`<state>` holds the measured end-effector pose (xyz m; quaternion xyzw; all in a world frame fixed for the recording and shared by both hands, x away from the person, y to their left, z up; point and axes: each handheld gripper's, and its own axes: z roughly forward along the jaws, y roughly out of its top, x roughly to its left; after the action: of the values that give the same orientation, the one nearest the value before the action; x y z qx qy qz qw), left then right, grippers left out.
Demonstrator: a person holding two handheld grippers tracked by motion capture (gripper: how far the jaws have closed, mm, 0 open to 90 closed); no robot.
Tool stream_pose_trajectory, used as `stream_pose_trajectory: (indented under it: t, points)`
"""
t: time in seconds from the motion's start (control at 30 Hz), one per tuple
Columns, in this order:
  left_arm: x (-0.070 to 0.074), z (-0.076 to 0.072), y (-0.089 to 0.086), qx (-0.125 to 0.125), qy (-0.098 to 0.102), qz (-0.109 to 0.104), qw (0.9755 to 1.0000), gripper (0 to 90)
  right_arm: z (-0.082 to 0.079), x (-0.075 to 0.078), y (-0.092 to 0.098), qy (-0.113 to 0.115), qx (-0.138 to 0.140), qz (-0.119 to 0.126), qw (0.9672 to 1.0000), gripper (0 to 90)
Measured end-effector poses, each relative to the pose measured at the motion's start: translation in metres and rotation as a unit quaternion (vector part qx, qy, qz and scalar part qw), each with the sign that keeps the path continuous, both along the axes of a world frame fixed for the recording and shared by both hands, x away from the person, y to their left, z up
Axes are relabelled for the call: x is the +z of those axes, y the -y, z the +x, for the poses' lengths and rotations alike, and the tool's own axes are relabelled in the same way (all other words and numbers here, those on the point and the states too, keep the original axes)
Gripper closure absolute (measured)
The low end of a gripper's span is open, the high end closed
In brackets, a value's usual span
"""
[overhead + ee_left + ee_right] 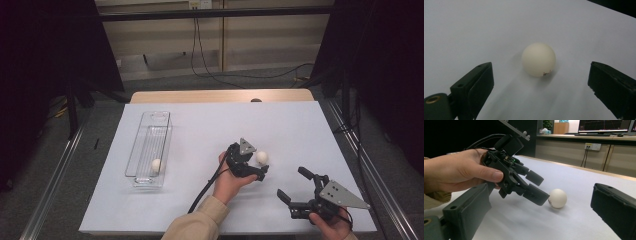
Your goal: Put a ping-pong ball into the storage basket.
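I am working over a white sheet [200,125] that covers nearly the whole table, with a strip of bare wooden tabletop [220,95] showing along the far edge. Beyond that edge there is grey floor, pale wall panels and a black cable hanging down from a socket. Dark curtains close in on both sides, and metal rails run along the floor on either flank of the table.

My left tongs [262,170] sit low over the sheet with their jaws spread wide apart, holding nothing. The white ball [262,157] lies on the sheet just ahead of them; in the left gripper view the ball [538,59] rests between and a little beyond the two jaw tips, touching neither. It carries a small dark mark low on its side.

My right tongs [291,186] are held near the edge of the sheet closest to me, to the right of my left tongs, also spread wide and empty. From the right gripper view the ball [557,198] lies ahead of them, just past my left tongs [538,187].

Well to the left of my left tongs stands a long clear tray [148,129] with a second white ball [156,165] inside its near end. The sheet between tray and tongs is bare, as is the wide stretch beyond the ball towards the far edge.
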<state>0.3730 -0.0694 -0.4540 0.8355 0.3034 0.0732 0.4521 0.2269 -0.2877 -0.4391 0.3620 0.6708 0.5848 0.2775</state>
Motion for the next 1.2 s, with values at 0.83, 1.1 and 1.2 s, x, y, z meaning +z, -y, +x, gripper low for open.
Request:
stream_pose_trajectory:
  t: [0.83,1.1,1.2]
  points:
    - [-0.004,0.0058,0.009,0.004,-0.003,0.007,1.0,6.8,-0.0001,0.0002,0.0001,0.0,0.0,0.002,1.0,1.7]
    - [-0.0039,0.0076,0.0092,0.01,-0.003,0.007,0.9999,7.1,0.0001,0.0002,0.0,0.0,0.001,0.002,1.0,1.7]
    - [-0.0043,0.0081,0.0097,0.011,-0.002,0.008,0.9999,7.1,0.0001,0.0001,0.0002,0.0,0.001,0.002,1.0,1.7]
